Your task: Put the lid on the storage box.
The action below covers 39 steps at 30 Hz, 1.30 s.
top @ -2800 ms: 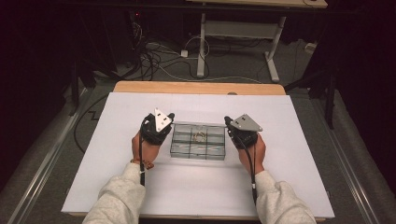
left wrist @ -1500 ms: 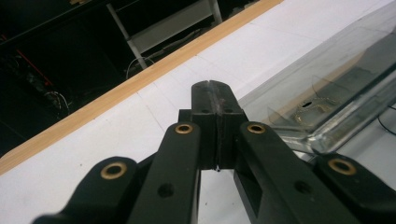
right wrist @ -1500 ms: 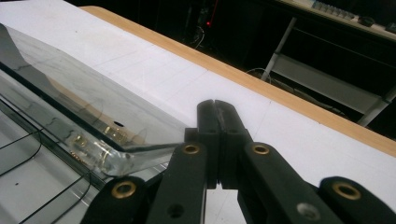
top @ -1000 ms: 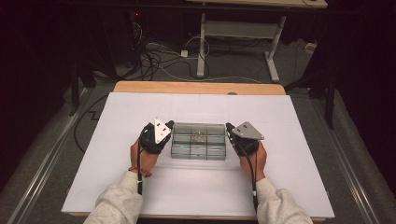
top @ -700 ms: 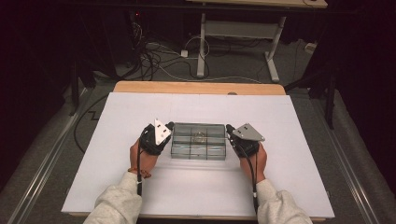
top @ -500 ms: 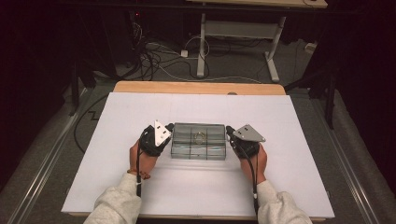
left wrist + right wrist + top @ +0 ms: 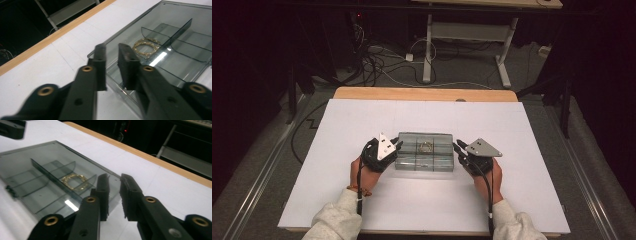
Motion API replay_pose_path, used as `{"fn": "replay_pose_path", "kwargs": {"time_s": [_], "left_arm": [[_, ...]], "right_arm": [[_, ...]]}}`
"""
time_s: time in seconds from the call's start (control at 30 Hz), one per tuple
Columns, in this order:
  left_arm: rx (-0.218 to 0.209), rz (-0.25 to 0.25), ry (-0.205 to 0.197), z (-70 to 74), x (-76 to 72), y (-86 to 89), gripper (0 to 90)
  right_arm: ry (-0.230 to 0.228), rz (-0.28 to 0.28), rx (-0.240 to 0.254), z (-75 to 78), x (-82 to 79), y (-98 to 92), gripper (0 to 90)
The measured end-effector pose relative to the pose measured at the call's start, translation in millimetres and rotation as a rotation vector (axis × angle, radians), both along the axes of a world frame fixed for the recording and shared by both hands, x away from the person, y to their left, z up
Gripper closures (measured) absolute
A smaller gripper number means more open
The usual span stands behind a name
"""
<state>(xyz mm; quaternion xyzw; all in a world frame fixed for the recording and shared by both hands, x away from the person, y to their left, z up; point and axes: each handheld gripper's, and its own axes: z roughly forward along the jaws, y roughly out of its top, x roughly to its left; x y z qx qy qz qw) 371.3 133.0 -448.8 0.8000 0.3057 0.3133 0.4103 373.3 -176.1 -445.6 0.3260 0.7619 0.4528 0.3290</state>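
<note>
Since the earlier frames the clear box [image 7: 424, 151] sits nearer the person on the white table [image 7: 362, 115], both hands shifted with it. Left gripper [image 7: 396, 148] at its left end, right gripper [image 7: 457, 150] at its right end; both sets of jaws have just been opening, each straddling an end wall with a gap, pads not pressing. Gold chain [image 7: 427, 147] lies in a middle far compartment, beside the long divider [image 7: 175, 31]. Risk: pulling away skewed could snag a wall and drag or tip the box, shifting the chain. Nothing else nearby; cables [image 7: 382, 65] on the floor well apart.
</note>
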Motion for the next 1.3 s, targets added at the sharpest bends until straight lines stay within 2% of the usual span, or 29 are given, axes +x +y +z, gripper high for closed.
{"fn": "replay_pose_path", "kwargs": {"time_s": [0.07,0.13,0.23,0.37,0.53,0.63,0.77,1.1,1.3], "left_arm": [[0.001,-0.02,-0.001,1.5,-0.9,0.6,64.4],[0.002,-0.014,-0.006,2.1,-1.8,0.0,58.4],[0.007,-0.012,-0.01,2.8,-2.0,0.6,47.4],[-0.024,-0.016,-0.011,3.7,-2.8,2.5,37.7],[-0.029,-0.042,-0.005,4.3,-3.6,3.0,23.6],[-0.025,-0.053,-0.004,5.6,-4.8,2.8,21.1],[-0.033,-0.063,-0.007,8.9,-7.3,3.8,20.1],[-0.022,-0.111,-0.014,17.4,-18.3,2.9,20.1],[-0.016,-0.123,-0.025,20.2,-24.5,5.5,20.1]], "right_arm": [[-0.003,0.003,0.006,1.4,-2.2,-0.5,69.6],[0.004,0.028,0.016,2.7,-2.7,-1.4,64.2],[-0.002,0.021,0.009,4.4,-3.5,-1.2,50.3],[0.004,0.035,0.025,6.4,-1.9,-1.9,37.5],[0.015,0.038,0.064,7.0,-0.2,-3.1,26.3],[0.005,0.027,0.083,8.3,-1.1,-3.9,20.7],[0.012,0.03,0.075,10.9,-1.7,-4.3,16.5],[0.018,0.064,0.071,19.2,-10.0,-4.4,17.5],[0.016,0.061,0.055,22.3,-15.1,-4.8,17.6]]}}
